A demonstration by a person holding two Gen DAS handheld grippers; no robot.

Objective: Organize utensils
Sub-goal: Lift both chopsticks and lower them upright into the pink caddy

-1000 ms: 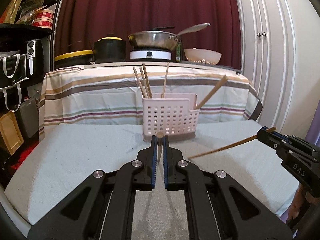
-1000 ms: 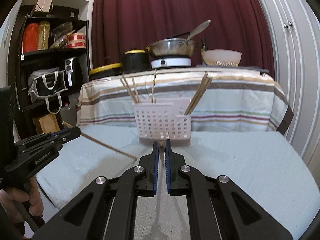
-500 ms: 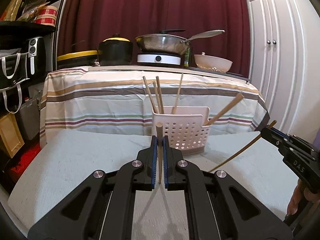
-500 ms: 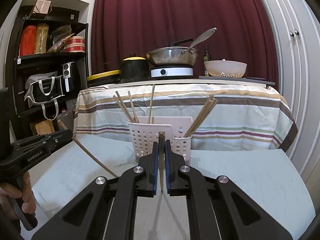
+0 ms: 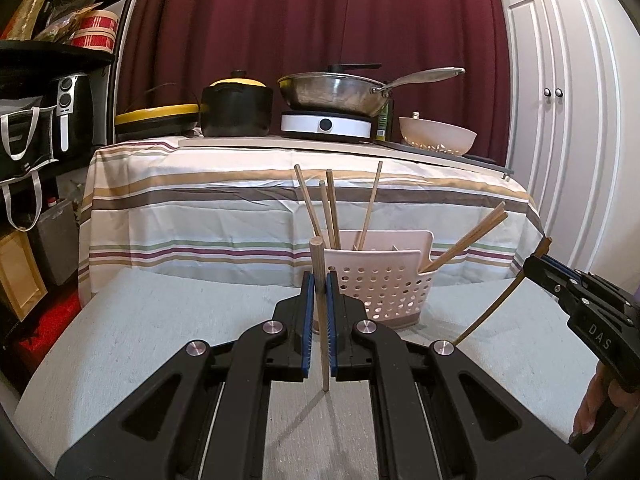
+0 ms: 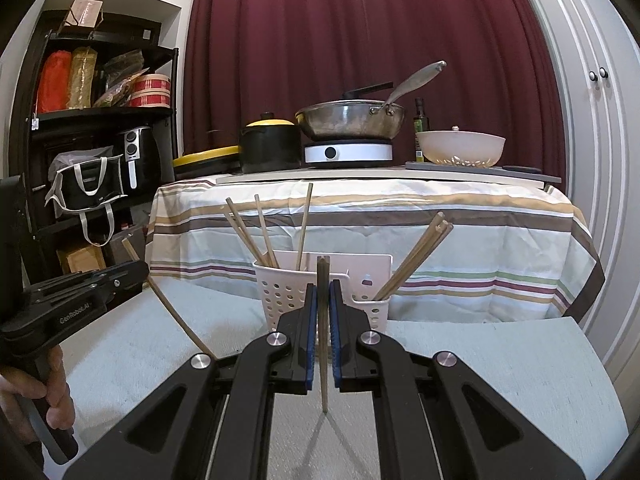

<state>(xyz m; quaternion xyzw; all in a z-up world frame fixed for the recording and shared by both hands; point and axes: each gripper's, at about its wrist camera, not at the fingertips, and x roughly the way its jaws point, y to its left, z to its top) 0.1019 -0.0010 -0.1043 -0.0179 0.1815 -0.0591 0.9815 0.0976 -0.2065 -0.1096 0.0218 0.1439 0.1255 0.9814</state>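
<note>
A pale perforated plastic caddy (image 5: 380,284) stands on the grey cloth-covered surface (image 5: 160,320), just past the left gripper's tips at about one o'clock. Its taller rear compartment holds four wooden chopsticks (image 5: 330,210) leaning apart, and the lower side compartment at three o'clock holds a pair of chopsticks (image 5: 468,238) tilted outward to the right. The left gripper (image 5: 319,288) is closed tight on a single chopstick (image 5: 320,312) that stands nearly upright between its blue pads, its lower tip hanging above the cloth. The right gripper (image 6: 323,304) is likewise clamped on its own upright chopstick (image 6: 323,332), with the caddy (image 6: 280,300) directly behind it at twelve o'clock. Behind the caddy is a table draped in a striped cloth (image 5: 224,216); on it sit a black pot with a yellow lid (image 5: 236,108), a steel pan (image 5: 336,94) on a white hotplate (image 5: 326,126), a dark bottle and a pale colander (image 5: 438,136). A dark red curtain (image 5: 320,20) hangs beyond, white cabinet doors (image 5: 560,100) at three o'clock, and black shelving (image 6: 100,120) with bags and an air fryer at nine o'clock. The right tool's body reads "DAS"; the left tool's reads "GenRobot.AI".
</note>
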